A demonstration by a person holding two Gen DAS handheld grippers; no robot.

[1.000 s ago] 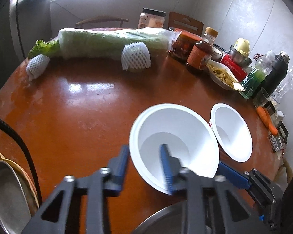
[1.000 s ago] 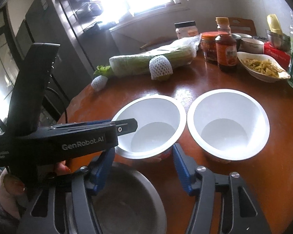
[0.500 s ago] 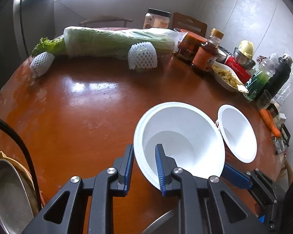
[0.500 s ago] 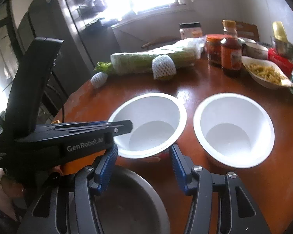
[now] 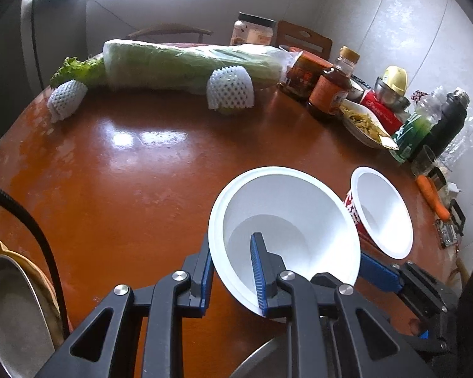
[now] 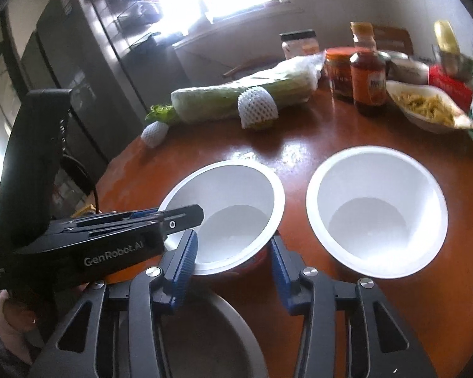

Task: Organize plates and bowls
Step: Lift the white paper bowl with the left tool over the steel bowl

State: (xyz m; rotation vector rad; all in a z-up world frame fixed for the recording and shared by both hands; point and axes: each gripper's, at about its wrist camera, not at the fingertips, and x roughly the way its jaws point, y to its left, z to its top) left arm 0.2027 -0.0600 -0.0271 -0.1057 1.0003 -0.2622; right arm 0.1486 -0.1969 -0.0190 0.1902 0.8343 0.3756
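Note:
Two white paper bowls stand on the round orange-brown table [image 5: 126, 189]. My left gripper [image 5: 233, 271] is shut on the near rim of the left bowl [image 5: 293, 217], one finger inside and one outside; the bowl looks tilted. In the right wrist view this bowl [image 6: 233, 201] sits just beyond my open, empty right gripper [image 6: 233, 252], with the left gripper [image 6: 186, 217] reaching in from the left. The second bowl [image 6: 378, 208] stands to its right, also in the left wrist view [image 5: 384, 211]. A metal bowl [image 6: 205, 340] lies under my right gripper.
A wrapped cabbage [image 5: 189, 66], two foam-netted fruits [image 5: 230, 91], jars and a sauce bottle [image 5: 331, 91], a dish of food [image 5: 365, 126], bottles and a carrot [image 5: 432, 195] line the far and right sides. A metal plate on a yellow one [image 5: 12, 312] sits at lower left.
My left gripper has closed onto the left bowl's rim and the bowl has tipped slightly. My right gripper has edged closer to that bowl and stays open.

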